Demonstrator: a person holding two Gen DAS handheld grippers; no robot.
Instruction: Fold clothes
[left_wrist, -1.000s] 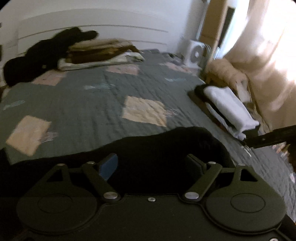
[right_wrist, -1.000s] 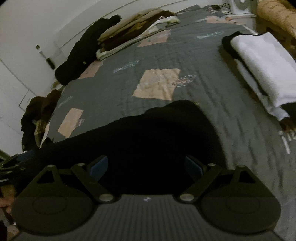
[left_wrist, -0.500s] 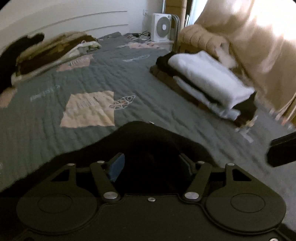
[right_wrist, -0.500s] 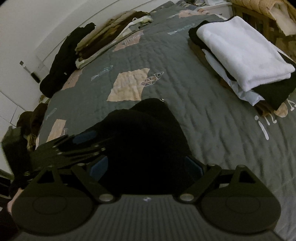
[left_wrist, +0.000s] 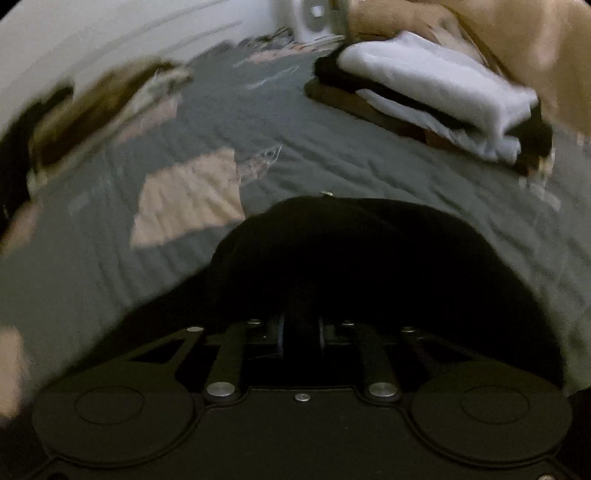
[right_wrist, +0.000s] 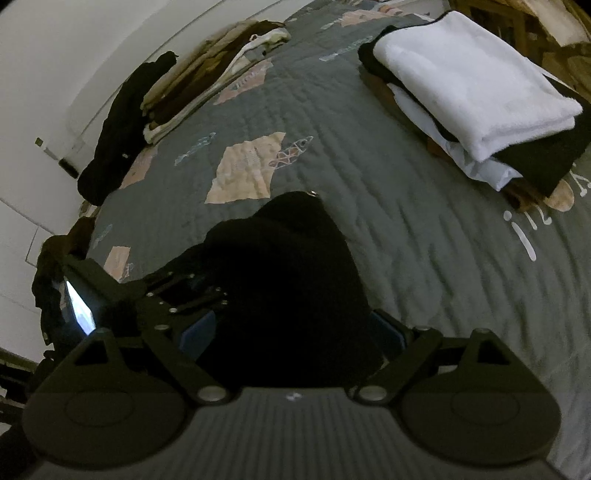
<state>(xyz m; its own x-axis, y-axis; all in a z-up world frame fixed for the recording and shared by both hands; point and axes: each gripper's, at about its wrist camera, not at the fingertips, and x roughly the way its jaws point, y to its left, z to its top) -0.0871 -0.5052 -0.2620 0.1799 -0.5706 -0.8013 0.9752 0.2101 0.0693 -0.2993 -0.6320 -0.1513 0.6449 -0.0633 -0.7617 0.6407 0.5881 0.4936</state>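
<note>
Closing left gripper (left_wrist: 301, 328) on black garment (left_wrist: 354, 251) | right gripper (right_wrist: 291, 330) wide, garment between

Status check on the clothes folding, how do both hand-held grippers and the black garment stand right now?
Left hand-held gripper closing on black garment fabric. Right hand-held gripper wide open over it. Garment on grey quilt. Nothing blocking; folded stack apart.

Left claw (left_wrist: 301, 332): matte black, silver screws. Right claw (right_wrist: 291, 328): black, blue pads, ribbed top.
</note>
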